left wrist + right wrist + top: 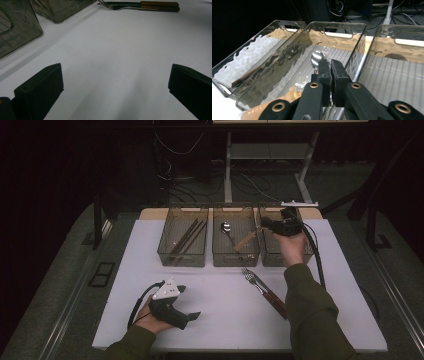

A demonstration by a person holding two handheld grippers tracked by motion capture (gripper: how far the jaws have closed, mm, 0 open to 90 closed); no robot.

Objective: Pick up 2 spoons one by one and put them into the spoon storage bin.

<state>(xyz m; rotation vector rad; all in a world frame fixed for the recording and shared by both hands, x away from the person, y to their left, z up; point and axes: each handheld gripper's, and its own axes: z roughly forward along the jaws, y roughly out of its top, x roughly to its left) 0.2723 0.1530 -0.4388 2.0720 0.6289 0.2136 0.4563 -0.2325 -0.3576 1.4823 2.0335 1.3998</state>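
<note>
in the high view, the right gripper hovers at the wall between the middle bin and the right bin, its fingers pinched together, holding nothing; the wooden-handled spoon lies in the middle bin, apparently sorted by type. the fork waits on the white desk. the left gripper rests idle. in the left gripper view, its fingers stand wide above bare desk. in the right gripper view, closed fingers point over the spoon's bowl.

A white table carries three clear bins in a row and wooden-handled cutlery lying nearer.
</note>
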